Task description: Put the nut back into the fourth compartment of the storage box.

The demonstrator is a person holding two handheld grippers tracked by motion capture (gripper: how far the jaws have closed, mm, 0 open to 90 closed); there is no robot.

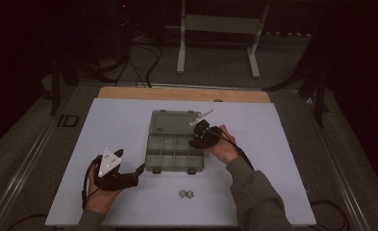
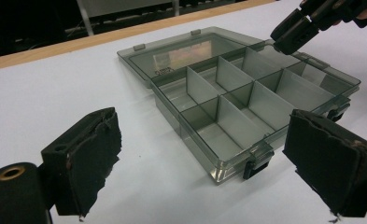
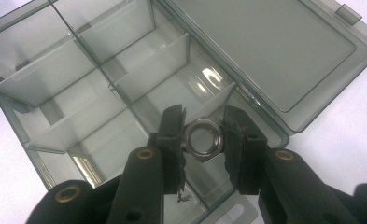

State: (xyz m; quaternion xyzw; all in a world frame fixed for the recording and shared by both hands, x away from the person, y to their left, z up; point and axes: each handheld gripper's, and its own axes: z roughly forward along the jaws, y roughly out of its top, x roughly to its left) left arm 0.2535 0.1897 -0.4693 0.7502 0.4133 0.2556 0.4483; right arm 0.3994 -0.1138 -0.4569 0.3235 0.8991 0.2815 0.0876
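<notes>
Right gripper (image 3: 202, 140): you pinch a shiny metal hex nut (image 3: 202, 141) above the smoky clear-plastic compartment box (image 1: 154, 163), ready to drop it.
Left gripper (image 2: 204, 163): spread, empty, waiting beside the box's near-left corner.

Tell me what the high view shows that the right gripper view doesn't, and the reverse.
High view alone: two spare nuts lying on the table in front of the box, and the left tool, resting apart from the box. Right gripper view alone: a nut clamped in the right tool above a compartment. Both: the open box, lid flat.
</notes>
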